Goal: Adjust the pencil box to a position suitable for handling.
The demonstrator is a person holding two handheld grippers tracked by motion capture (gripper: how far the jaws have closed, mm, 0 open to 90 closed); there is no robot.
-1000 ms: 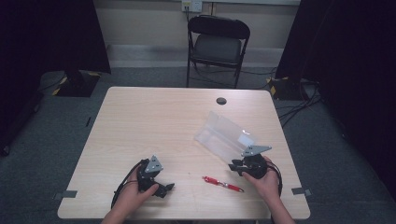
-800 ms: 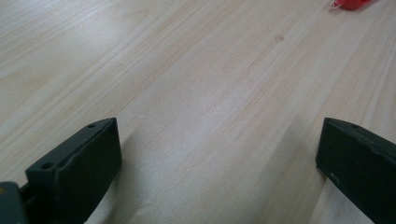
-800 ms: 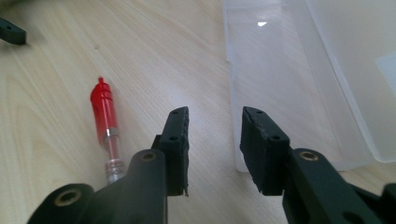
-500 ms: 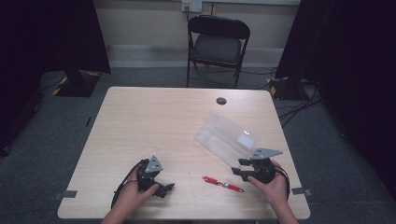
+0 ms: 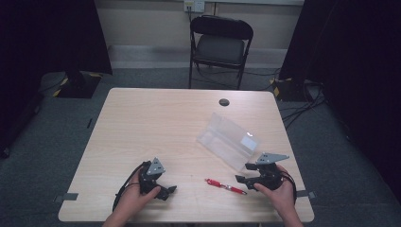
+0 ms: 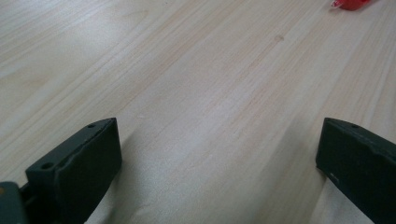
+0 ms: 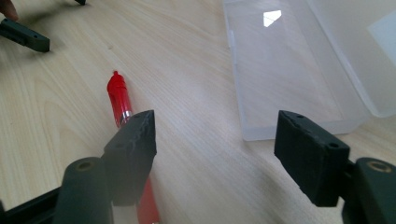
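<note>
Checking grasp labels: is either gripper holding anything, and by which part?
Nothing held. Left gripper open over bare table; right gripper open, red pen beside its jaw, ungripped.

A black folding chair [image 5: 221,45] stands beyond the wooden table [image 5: 156,123], on grey carpet [image 5: 56,142].

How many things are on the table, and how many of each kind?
Red pen: 1
Clear plastic box, lid open: 1
Black grippers, the left gripper and the right gripper: 2
Total: 4
</note>
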